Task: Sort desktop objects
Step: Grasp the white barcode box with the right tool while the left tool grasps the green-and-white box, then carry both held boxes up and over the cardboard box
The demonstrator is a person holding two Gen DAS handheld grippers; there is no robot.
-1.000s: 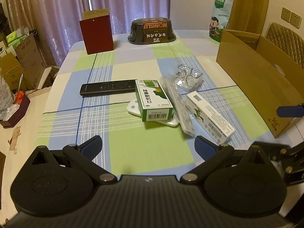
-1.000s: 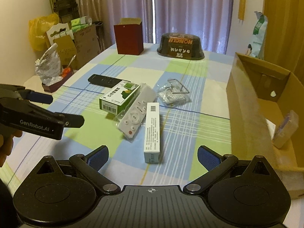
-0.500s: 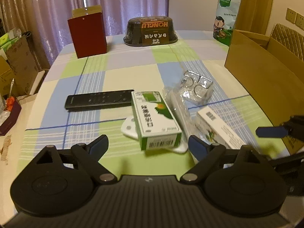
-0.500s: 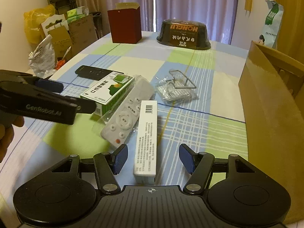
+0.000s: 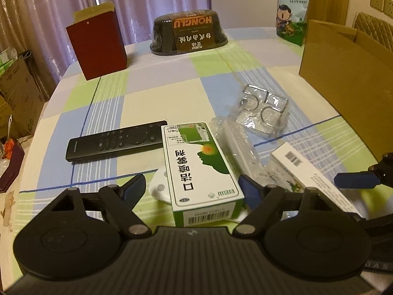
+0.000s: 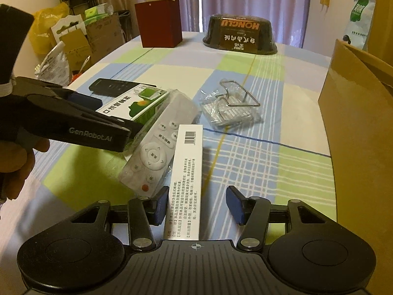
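A green-and-white box lies partly on a wrapped white remote. My left gripper is open, with the box's near end between its fingers; neither pad touches it. A long white box lies lengthwise between the fingers of my open right gripper; the left pad is close against it and the right pad stands apart. The black remote lies left of the green box. A plastic bag with a wire rack sits further back. In the right wrist view, the left gripper reaches in beside the green box.
A large open cardboard box stands along the right edge of the table. At the far end are a dark red box, a black HONGLU container and a snack bag. Cartons and bags are piled off the left side.
Both grippers moved forward and lower onto the table. The green box now sits between my left fingers. My right fingers narrowed around the white box.
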